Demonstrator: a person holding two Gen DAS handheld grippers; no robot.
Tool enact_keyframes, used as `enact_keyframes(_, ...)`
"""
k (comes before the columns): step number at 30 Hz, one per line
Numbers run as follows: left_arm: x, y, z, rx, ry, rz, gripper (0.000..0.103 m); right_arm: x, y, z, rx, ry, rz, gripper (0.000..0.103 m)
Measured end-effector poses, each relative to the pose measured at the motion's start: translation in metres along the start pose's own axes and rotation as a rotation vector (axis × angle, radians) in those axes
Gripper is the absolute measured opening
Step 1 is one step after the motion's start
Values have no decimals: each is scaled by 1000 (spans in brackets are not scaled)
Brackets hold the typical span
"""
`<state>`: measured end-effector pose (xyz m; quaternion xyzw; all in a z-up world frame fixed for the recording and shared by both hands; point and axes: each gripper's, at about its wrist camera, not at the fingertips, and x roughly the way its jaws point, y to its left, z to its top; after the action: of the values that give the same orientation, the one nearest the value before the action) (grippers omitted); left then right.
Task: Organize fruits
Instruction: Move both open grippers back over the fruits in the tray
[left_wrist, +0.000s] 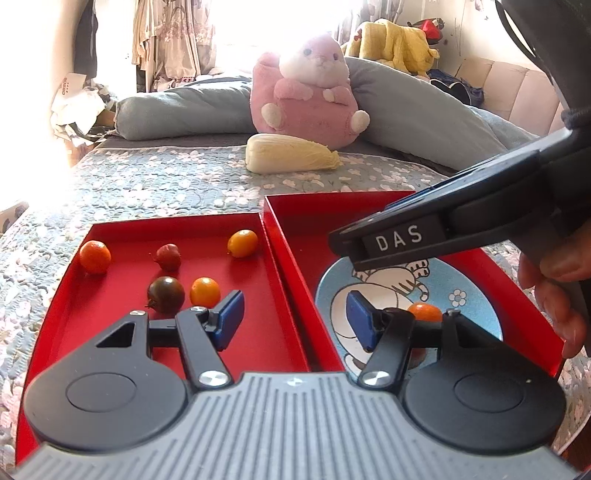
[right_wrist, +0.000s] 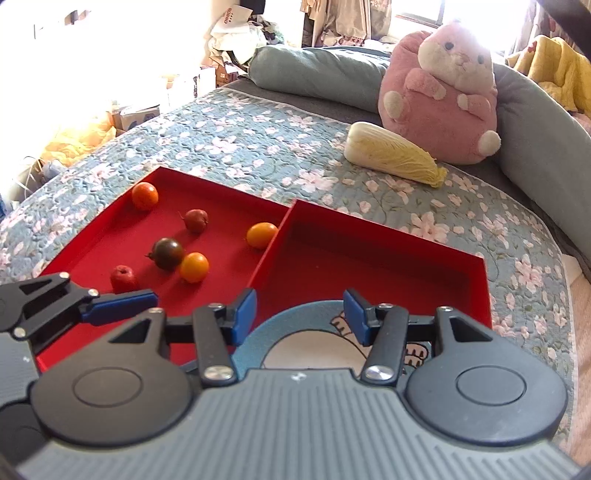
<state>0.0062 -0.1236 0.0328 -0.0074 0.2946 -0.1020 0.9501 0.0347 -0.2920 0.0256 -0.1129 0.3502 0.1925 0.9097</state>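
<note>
On the bed, two red trays (right_wrist: 369, 258) are sitting side by side. Both grippers, left (left_wrist: 295, 321) and right (right_wrist: 300, 317), are hovering with jaws apart and empty. Six fruits (right_wrist: 194, 266) are lying in the left tray beyond the jaws; one orange fruit (left_wrist: 424, 312) is resting on the plate (left_wrist: 476, 295).

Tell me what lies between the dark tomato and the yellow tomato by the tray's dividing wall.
Only bare red tray floor lies between the dark tomato and the yellow tomato; the right wrist view shows it. The orange tomato sits just beside that stretch.
</note>
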Motion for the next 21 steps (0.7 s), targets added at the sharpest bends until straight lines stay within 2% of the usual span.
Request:
enact_keyframes(13, -5, 56, -9, -42, 19, 105, 67, 15, 46, 21, -91, -21, 100, 55)
enact_keyframes(21, -2, 84, -21, -52, 58, 149, 67, 33, 69, 24, -148, 15, 141, 55)
